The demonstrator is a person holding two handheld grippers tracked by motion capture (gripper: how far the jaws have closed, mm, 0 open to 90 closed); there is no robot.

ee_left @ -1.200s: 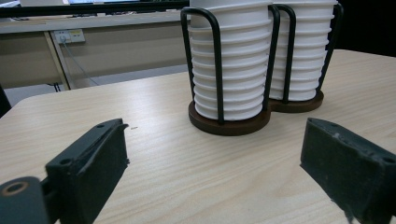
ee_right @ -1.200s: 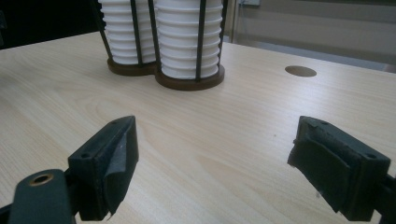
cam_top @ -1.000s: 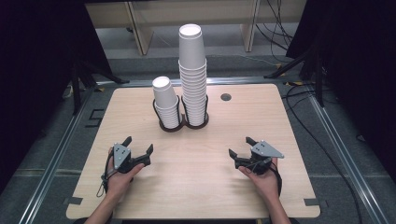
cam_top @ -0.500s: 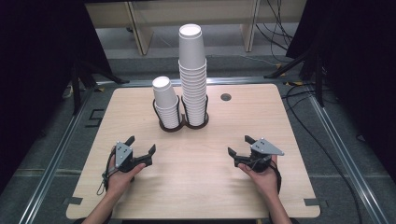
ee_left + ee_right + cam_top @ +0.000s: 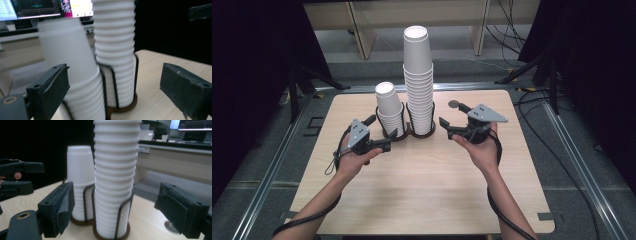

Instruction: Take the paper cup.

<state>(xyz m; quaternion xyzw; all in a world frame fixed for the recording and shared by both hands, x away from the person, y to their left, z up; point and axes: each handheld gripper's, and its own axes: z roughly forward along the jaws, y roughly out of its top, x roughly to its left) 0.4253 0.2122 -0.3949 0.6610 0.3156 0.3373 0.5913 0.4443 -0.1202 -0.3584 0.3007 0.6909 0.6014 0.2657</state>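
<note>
From the high view, the left tongs (image 5: 378, 134) and right tongs (image 5: 451, 115) hang spread and empty either side of two cup stacks in a wire holder (image 5: 408, 131) on the desk (image 5: 422, 180), the short stack (image 5: 390, 109) just ahead of the left, the tall stack (image 5: 418, 80) beside the right. The left gripper view puts the short stack (image 5: 72, 65) by its left jaw, showing thin, ribbed paper rims. The right gripper view adds the holder's round base (image 5: 111, 233); such cups are probably light and easily crushed, best pinched gently on the top cup's wall.

Both forearms reach forward, left hand-held gripper (image 5: 382, 134) and right hand-held gripper (image 5: 451, 114) raised, jaws apart, empty.
</note>
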